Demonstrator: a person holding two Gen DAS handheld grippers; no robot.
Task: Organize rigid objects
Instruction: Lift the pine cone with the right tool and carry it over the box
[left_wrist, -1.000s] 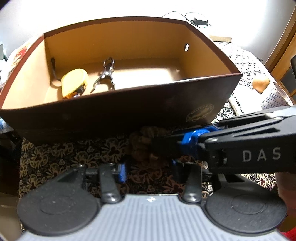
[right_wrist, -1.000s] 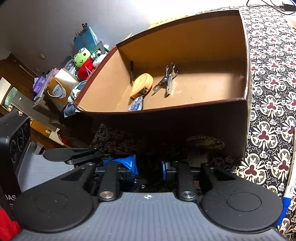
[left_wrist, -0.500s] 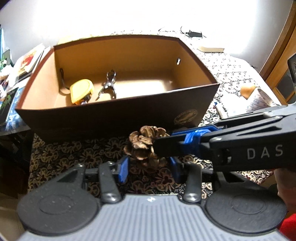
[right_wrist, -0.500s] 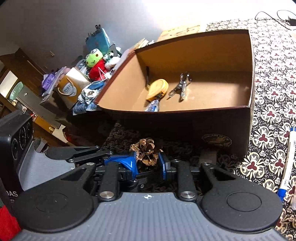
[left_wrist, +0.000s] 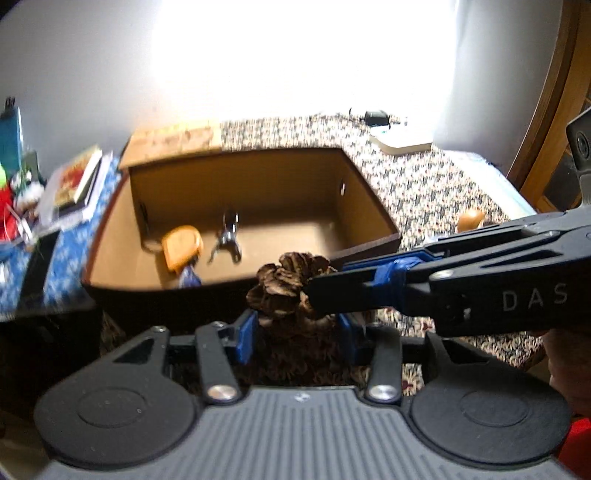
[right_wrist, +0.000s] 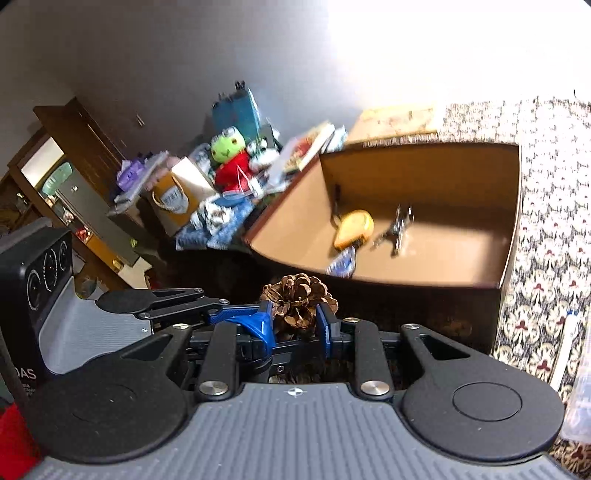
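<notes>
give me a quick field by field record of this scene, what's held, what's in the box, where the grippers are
held item: brown pine cone, clamped between the blue pads of the right hand-held gripper, raised near the box's front wall
left hand-held gripper: pads apart on either side of the cone, not pressing it
container: open brown cardboard box on a floral tablecloth
box contents: yellow tape measure, metal clip, small blue-and-white item
cone status: not yet in the box

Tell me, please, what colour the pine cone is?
Brown: the pine cone shows best in the right wrist view.
</notes>
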